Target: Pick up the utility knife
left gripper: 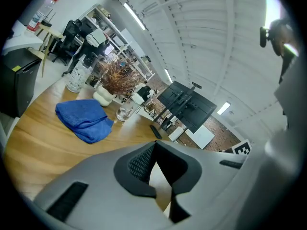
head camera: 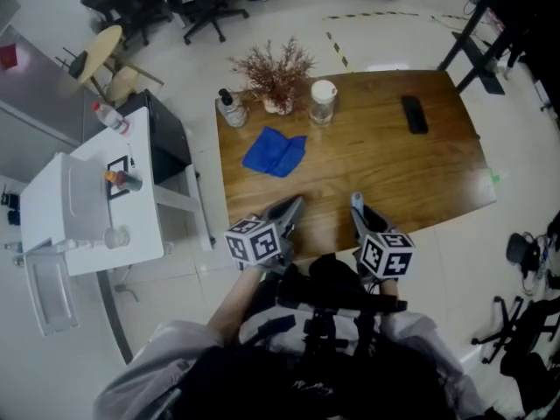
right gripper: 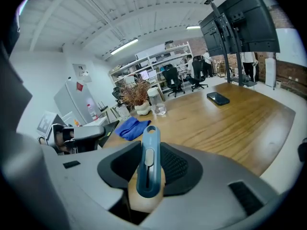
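Utility knife held clear of the desk
The right claw (head camera: 360,208) was clamped on the blue utility knife (right gripper: 147,169), which stood upright over the desk's (head camera: 376,151) 6 o'clock edge. The left claw (left gripper: 154,146) was closed and empty. A firm, even squeeze suited the slim handle, which looked liable to twist.

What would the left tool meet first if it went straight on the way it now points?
Probably the bare wooden table just ahead: the left tool, shut and empty, tilts slightly down toward it. A flat black device lies further along the same line, though depth is hard to judge.
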The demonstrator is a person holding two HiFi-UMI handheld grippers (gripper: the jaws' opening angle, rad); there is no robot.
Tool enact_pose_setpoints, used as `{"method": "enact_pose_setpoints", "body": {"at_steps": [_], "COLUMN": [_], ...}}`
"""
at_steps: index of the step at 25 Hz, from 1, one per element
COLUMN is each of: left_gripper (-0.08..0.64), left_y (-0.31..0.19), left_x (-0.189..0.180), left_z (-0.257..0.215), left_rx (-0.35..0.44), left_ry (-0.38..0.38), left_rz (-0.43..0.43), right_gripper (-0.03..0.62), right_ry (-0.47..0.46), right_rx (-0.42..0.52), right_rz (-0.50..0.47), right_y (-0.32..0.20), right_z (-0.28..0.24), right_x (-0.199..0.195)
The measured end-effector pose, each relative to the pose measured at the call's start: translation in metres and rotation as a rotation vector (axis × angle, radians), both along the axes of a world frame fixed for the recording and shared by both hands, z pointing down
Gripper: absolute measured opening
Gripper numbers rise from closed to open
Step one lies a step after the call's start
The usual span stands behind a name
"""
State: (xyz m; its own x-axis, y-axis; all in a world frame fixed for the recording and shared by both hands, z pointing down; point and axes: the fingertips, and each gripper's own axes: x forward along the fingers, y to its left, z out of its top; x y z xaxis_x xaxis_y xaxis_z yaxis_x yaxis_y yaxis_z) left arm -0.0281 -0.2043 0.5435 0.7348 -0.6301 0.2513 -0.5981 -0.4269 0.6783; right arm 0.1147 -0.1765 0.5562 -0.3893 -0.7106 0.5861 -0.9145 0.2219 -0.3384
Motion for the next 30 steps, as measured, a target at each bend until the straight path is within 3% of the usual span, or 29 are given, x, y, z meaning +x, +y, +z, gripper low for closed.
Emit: {"method": "enact_pose_setpoints", "body": {"at_steps": [8, 13, 30], "left_gripper": [0.006, 0.008, 0.008], "left_y": [-0.001, -0.007, -0.008], "left_x": [-0.005, -0.011, -0.011], "left_z": [-0.003, -0.005, 0.003], "left_rx": [0.068, 0.072, 0.025], "left_ry": [-0.139, -0.112, -0.112], "left_rz": [0.033, -0.008, -0.017], "right_gripper": [0.14, 0.14, 0.14], "right_ry": [-0.022, -0.02, 0.018], "right_rx": [0.019, 0.017, -0.039], "right_rz": [-0.005, -0.017, -0.055], "right_y": [-0.007, -0.012, -0.02], "right_z": [-0.009, -0.007, 0.021], "right_x": [-0.007, -0.01, -0.008]}}
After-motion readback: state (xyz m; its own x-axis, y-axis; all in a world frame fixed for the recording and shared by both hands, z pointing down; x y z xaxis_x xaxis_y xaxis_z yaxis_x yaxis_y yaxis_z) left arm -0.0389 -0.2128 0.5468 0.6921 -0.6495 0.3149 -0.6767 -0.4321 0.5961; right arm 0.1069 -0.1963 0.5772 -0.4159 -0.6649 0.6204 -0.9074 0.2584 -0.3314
